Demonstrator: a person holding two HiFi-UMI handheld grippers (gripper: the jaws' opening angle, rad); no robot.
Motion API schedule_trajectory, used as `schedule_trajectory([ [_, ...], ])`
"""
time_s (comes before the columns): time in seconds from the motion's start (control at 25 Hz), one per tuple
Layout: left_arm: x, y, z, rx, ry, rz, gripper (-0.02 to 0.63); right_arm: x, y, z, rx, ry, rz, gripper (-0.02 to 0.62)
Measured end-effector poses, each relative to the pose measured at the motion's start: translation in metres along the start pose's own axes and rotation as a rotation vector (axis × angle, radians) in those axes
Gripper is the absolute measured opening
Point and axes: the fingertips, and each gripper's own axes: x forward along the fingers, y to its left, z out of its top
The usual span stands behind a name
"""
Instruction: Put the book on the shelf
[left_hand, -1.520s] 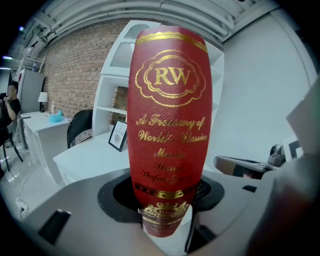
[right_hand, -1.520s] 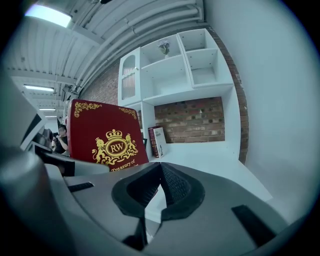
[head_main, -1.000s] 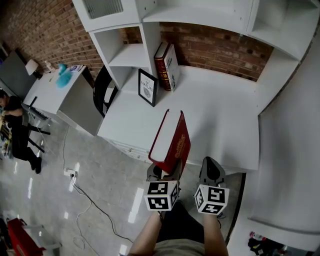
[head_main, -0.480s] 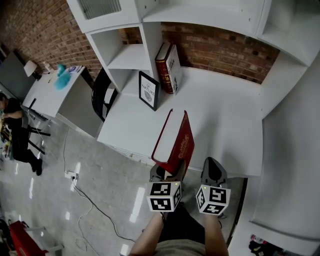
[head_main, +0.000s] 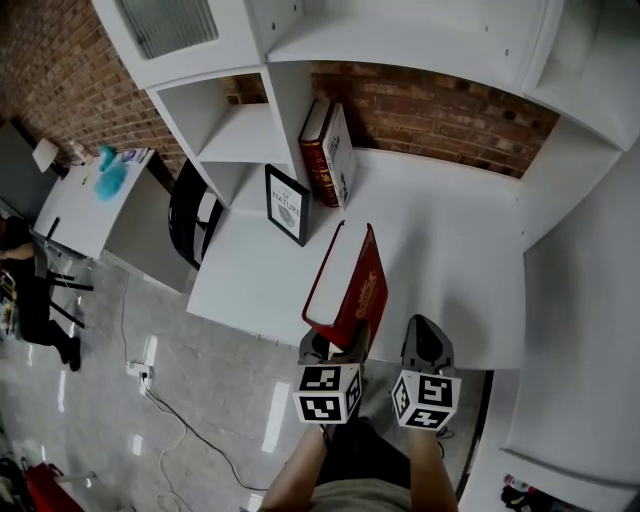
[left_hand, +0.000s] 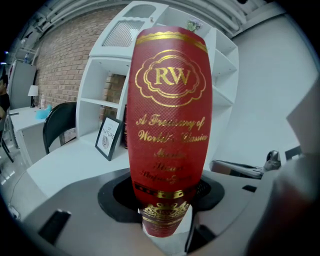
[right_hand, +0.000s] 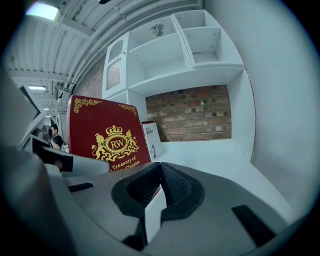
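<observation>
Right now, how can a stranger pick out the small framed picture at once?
Find the white desk against the brick wall. At the shelf divider's foot stands the framed picture. Unlike the two books beside it, it has a black frame around a white print.

Left gripper view: red book (left_hand: 169, 125) fills centre frame and hides most of the shelf unit (left_hand: 95, 80) behind it. Lower spine lettering is blurred, unreadable. Head view: book's bottom end is hidden behind the left gripper (head_main: 335, 348). Shelf unit top is cut off at the upper edge. Person (head_main: 28, 290) cropped at the left edge. Framed sign (head_main: 286, 205) small print can't be read. Right gripper view: standing books (right_hand: 151, 140) mostly hidden behind the red book.
</observation>
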Motion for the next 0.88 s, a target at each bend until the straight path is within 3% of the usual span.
schedule_trajectory([
  [0.88,0.077,0.042,0.039,0.016,0.042,-0.062,0.242,0.090,0.006,0.024,0.010,0.015,-0.060,0.017],
])
